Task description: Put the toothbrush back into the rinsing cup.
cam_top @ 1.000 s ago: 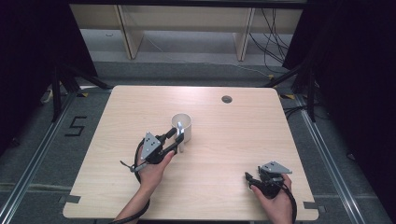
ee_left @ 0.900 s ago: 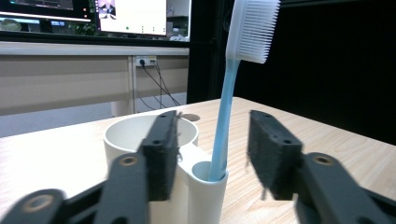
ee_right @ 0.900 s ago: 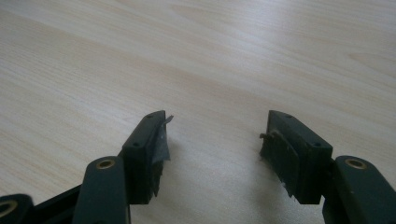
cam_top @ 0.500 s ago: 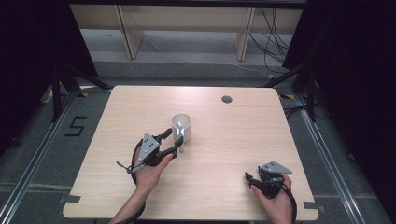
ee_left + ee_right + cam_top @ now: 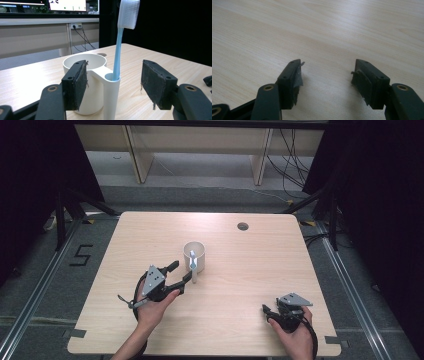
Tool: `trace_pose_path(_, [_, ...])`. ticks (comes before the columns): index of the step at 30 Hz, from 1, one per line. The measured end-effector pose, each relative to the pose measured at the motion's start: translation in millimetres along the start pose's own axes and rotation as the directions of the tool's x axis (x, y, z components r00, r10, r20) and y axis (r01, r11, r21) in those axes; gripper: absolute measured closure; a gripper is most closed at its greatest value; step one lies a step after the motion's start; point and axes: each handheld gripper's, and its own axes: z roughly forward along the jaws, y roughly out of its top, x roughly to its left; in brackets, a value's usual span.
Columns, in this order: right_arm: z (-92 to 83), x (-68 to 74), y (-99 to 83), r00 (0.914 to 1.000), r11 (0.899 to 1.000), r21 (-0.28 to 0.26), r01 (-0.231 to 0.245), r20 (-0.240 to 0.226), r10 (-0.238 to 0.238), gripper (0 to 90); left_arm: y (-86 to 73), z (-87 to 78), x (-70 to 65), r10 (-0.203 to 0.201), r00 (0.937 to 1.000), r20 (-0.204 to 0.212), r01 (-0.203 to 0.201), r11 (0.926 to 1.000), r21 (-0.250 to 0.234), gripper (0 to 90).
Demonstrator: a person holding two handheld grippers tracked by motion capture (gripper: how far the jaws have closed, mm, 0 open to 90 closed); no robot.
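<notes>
- Change from the earlier high view: the left gripper (image 5: 181,272) has drawn back a little toward the person, away from the cup (image 5: 194,256). Its jaws have just been opening and now stand wide, pads clear of everything.
- Toothbrush (image 5: 119,47) stands upright in the cup's side tube, bristle head on top. It sits between the spread jaws in the left gripper view, touched by neither.
- Cup position unchanged: near the middle of the tabletop (image 5: 235,270), upright.
- Right gripper (image 5: 268,312) unchanged: near the front right corner, well apart from the cup. Jaws spread wide, nothing between them, bare wood below.
- Edges: the right hand (image 5: 295,335) is close to the front edge. A round cable hole (image 5: 243,226) lies near the far edge, right of centre.
- Open room: bare wood all round the cup, widest toward the far edge and the right side. Dark floor surrounds the tabletop, with shelving beyond the far edge.
</notes>
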Motion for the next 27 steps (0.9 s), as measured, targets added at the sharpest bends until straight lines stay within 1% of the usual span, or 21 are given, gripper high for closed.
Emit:
trace_pose_path(2, [0.0, 0.0, 0.0, 1.0000, 1.000, 0.000, 0.000, 0.000, 0.000, 40.1, 1.0, -4.4, 2.3, 0.018, 0.9998, 0.007, -0.018, 0.9997, 0.018, 36.9])
trace_pose_path(4, [-0.2, 0.1, 0.0, 1.0000, 1.000, 0.002, -0.002, 0.000, 0.002, 40.1, 0.8, -5.4, 3.4, 0.017, 0.9998, 0.010, -0.017, 0.9998, 0.011, 36.8])
trace_pose_path(6, [-0.4, 0.1, 0.1, 1.0000, 1.000, 0.002, 0.000, 0.001, 0.000, 40.1, 1.1, -8.5, 5.4, 0.018, 0.9998, 0.008, -0.018, 0.9997, 0.016, 36.8])
trace_pose_path(8, [-0.4, 0.1, 0.1, 1.0000, 1.000, 0.002, -0.001, 0.001, 0.001, 40.1, 1.6, -13.4, 8.7, 0.015, 0.9999, 0.003, -0.015, 0.9993, 0.033, 36.8])
trace_pose_path(12, [-0.4, 0.2, 0.1, 1.0000, 1.000, 0.003, -0.002, 0.002, 0.002, 40.1, 0.8, -17.4, 12.9, 0.014, 0.9999, 0.004, -0.014, 0.9991, 0.040, 36.8])
trace_pose_path(14, [-0.3, 0.1, 0.1, 1.0000, 1.000, 0.002, 0.000, 0.001, 0.000, 40.1, 0.4, -19.3, 15.3, 0.023, 0.9997, 0.004, -0.023, 0.9989, 0.041, 36.8])
trace_pose_path(18, [-0.3, 0.1, 0.1, 1.0000, 1.000, 0.002, 0.000, 0.001, 0.000, 40.1, -0.3, -22.7, 18.3, 0.016, 0.9999, 0.003, -0.016, 0.9984, 0.053, 36.8])
trace_pose_path(23, [-0.4, 0.1, 0.1, 1.0000, 1.000, 0.002, 0.000, 0.001, 0.000, 40.1, -1.2, -31.4, 27.5, 0.038, 0.9992, 0.006, -0.039, 0.9948, 0.095, 36.8])
trace_pose_path(24, [-0.4, 0.1, 0.1, 1.0000, 1.000, 0.002, 0.000, 0.001, 0.000, 40.1, -1.2, -31.4, 27.5, 0.038, 0.9992, 0.006, -0.039, 0.9948, 0.095, 36.7])
trace_pose_path(25, [-0.4, 0.1, 0.1, 1.0000, 1.000, 0.002, 0.000, 0.002, 0.000, 40.1, -2.7, -35.3, 32.0, 0.040, 0.9991, 0.014, -0.042, 0.9932, 0.108, 36.7])
trace_pose_path(26, [-0.4, 0.1, 0.1, 1.0000, 1.000, 0.002, 0.000, 0.002, 0.000, 40.1, -2.7, -35.3, 32.0, 0.040, 0.9991, 0.014, -0.042, 0.9932, 0.108, 36.7])
trace_pose_path(27, [-0.4, 0.1, 0.1, 1.0000, 1.000, 0.002, 0.000, 0.002, 0.000, 40.1, -3.2, -38.3, 34.1, 0.041, 0.9991, 0.010, -0.042, 0.9913, 0.125, 36.7])
